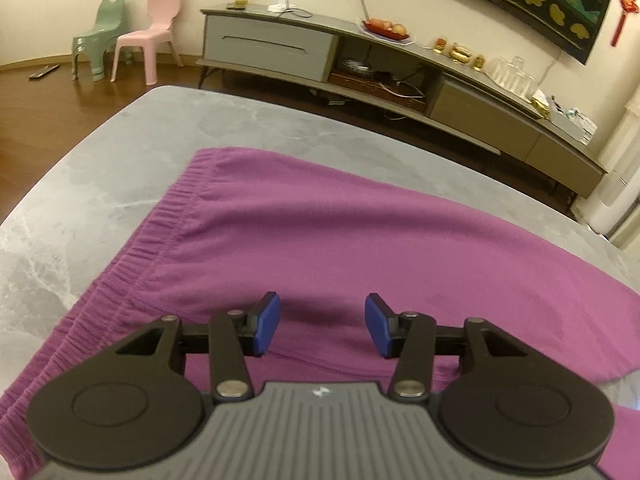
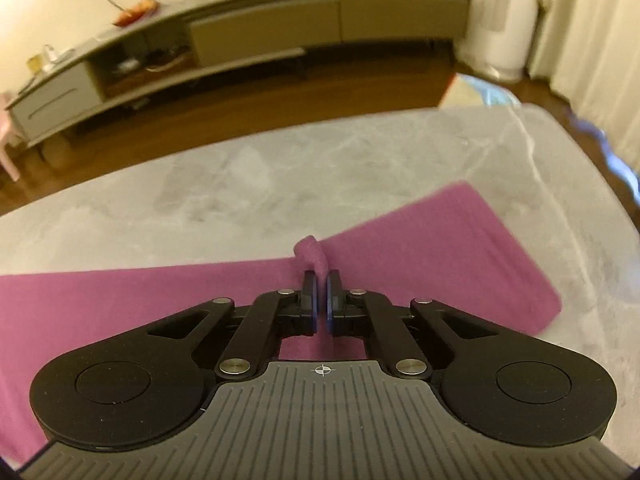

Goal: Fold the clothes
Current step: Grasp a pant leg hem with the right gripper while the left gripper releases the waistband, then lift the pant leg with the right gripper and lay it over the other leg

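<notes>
Surface: your table (image 1: 100, 184), grey marbled top with rounded corners, standing on a brown wood floor (image 1: 48, 100).

Garment: purple trousers (image 1: 320, 232) lying flat across the table, the gathered elastic waistband (image 1: 132, 252) at the left in your left wrist view; in your right wrist view the cloth runs to a squared end at the right.

Left gripper (image 1: 322, 326): your blue pads stand well apart above the cloth, nothing between them.

Right gripper (image 2: 322, 296): your pads are pressed together on a small raised pinch of the purple trousers at the far edge.

Room: long low grey media cabinet (image 1: 272, 46) along the cream wall, carrying a fruit plate (image 1: 386, 28) and gold ornaments (image 1: 460, 52); a green child's chair (image 1: 96, 40) and a pink child's chair (image 1: 150, 32) side by side by the wall; pale curtains (image 2: 592, 20) at the right.
</notes>
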Available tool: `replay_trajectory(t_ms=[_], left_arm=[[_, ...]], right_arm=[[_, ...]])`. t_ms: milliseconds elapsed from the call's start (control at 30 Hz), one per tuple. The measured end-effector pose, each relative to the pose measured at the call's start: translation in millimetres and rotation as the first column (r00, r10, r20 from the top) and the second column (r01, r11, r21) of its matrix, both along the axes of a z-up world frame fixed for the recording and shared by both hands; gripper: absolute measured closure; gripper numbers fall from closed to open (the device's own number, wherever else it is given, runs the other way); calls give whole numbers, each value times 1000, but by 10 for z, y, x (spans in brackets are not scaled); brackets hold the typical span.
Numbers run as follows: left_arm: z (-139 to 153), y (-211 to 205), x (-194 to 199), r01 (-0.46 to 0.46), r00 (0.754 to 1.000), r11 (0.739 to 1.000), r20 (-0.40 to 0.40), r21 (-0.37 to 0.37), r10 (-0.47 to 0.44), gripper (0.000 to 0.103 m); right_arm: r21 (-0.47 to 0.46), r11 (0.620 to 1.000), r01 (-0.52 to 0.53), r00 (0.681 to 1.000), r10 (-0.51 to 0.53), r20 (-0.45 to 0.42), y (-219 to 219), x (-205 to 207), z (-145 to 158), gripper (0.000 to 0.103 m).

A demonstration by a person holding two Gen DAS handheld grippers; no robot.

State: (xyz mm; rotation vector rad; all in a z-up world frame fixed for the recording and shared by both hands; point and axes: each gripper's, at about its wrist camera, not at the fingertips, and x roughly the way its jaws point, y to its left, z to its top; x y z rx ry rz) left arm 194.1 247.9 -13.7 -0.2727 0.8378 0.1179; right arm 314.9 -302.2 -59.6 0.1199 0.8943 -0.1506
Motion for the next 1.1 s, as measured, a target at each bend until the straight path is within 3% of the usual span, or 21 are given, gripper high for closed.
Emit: replay_trajectory(t_ms=[133, 200, 233, 300, 367, 400, 433, 500, 667, 867, 933, 967, 1000, 1033, 1100], left_arm=[[18, -43, -14, 18, 1000, 999, 12, -34, -18, 55], [10, -48, -11, 21, 1000, 999, 11, -40, -20, 55], [1, -46, -9, 18, 1000, 999, 9, -39, -18, 55], [-14, -34, -2, 12, 1000, 999, 5, -45, -12, 55], [-31, -48, 6, 13, 1000, 998, 2, -59, -13, 55], [-35, -68, 12, 16, 1000, 998, 1, -65, -16, 55], [-39, -89, 17, 19, 1000, 997, 0, -72, -19, 55], [-33, -144, 15, 28, 1000, 996, 4, -82, -28, 55], [-6, -297, -3, 54, 998, 993, 20, -104, -52, 54], [14, -420, -13, 91, 996, 992, 31, -93, -88, 52], [18, -399, -20, 90, 996, 993, 32, -71, -88, 52], [17, -379, -28, 91, 995, 994, 33, -66, -89, 52], [15, -358, -36, 89, 996, 994, 34, -65, -87, 52], [9, -336, -36, 86, 996, 994, 34, -68, -84, 52], [-12, -299, -33, 82, 996, 993, 31, -85, -79, 52]], right_arm=[[-114, 983, -142, 973, 160, 165, 235, -640, 254, 103], [-192, 957, -217, 935, 260, 243, 371, -1036, 390, 103], [-246, 925, -289, 904, 348, 248, 437, -1330, 413, 103], [-332, 862, -384, 874, 455, 170, 521, -1789, 353, 103], [-378, 813, -442, 867, 496, 52, 571, -2116, 211, 102], [-365, 817, -447, 871, 490, 29, 567, -2195, 204, 94], [-351, 820, -452, 875, 485, 7, 564, -2274, 197, 73], [-319, 831, -456, 881, 472, -30, 560, -2420, 198, 57], [-142, 933, -331, 925, 350, 144, 680, -2214, 644, 47], [-132, 955, -267, 962, 271, 20, 981, -1371, 145, 44], [-88, 969, -230, 973, 230, -6, 881, -1243, -39, 47], [-63, 975, -212, 977, 212, -1, 811, -1202, -80, 55], [-51, 981, -186, 982, 186, 3, 753, -1204, -54, 82], [-40, 986, -160, 987, 161, 9, 695, -1211, -25, 103], [-31, 993, -110, 993, 112, 38, 598, -1298, 71, 103]])
